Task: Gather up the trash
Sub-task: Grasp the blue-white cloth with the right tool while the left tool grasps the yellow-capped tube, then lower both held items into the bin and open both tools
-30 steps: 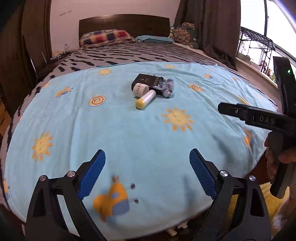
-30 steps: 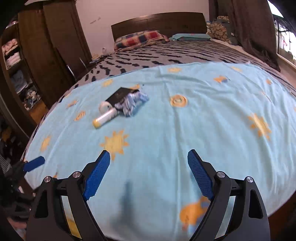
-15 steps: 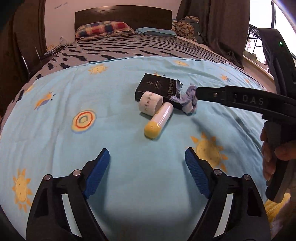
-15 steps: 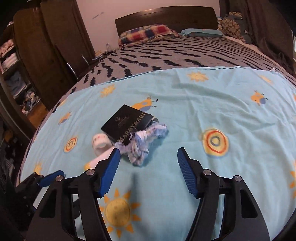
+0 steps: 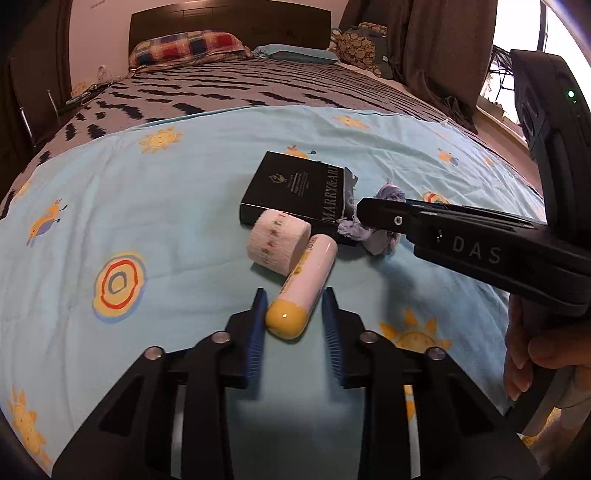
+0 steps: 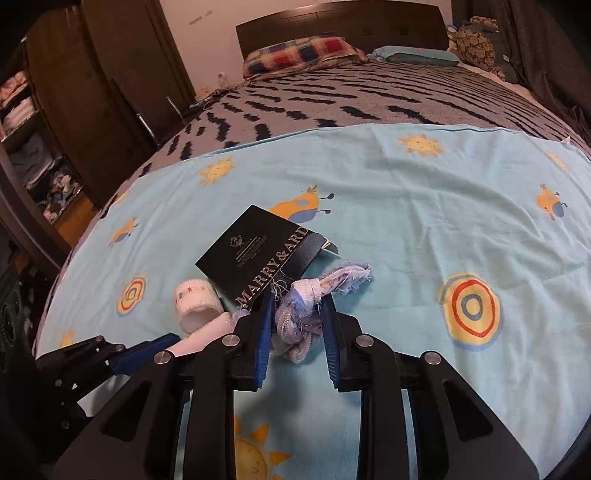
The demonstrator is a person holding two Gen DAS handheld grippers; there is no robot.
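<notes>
A white tube with a yellow cap (image 5: pixel 301 286) lies on the light blue sheet (image 5: pixel 166 206), and my left gripper (image 5: pixel 293 317) has closed around its capped end. Next to it lie a white tape roll (image 5: pixel 277 242) and a black box (image 5: pixel 299 192). My right gripper (image 6: pixel 297 321) has closed on a crumpled blue-white cloth scrap (image 6: pixel 314 302) beside the box (image 6: pixel 258 251). The right gripper's arm shows in the left wrist view (image 5: pixel 461 243), over the scrap (image 5: pixel 380 236). The left gripper shows at the lower left of the right wrist view (image 6: pixel 147 350).
The bed stretches back with a grey, black-patterned blanket (image 5: pixel 240 88), a checked pillow (image 5: pixel 188 46) and a dark headboard (image 5: pixel 229 18). A dark wardrobe with clothes (image 6: pixel 44 147) stands left of the bed. Dark curtains (image 5: pixel 436 48) hang at the right.
Both grippers moved forward over the bed to the pile and their jaws narrowed: the left around the yellow-capped tube, the right around the cloth scrap.
</notes>
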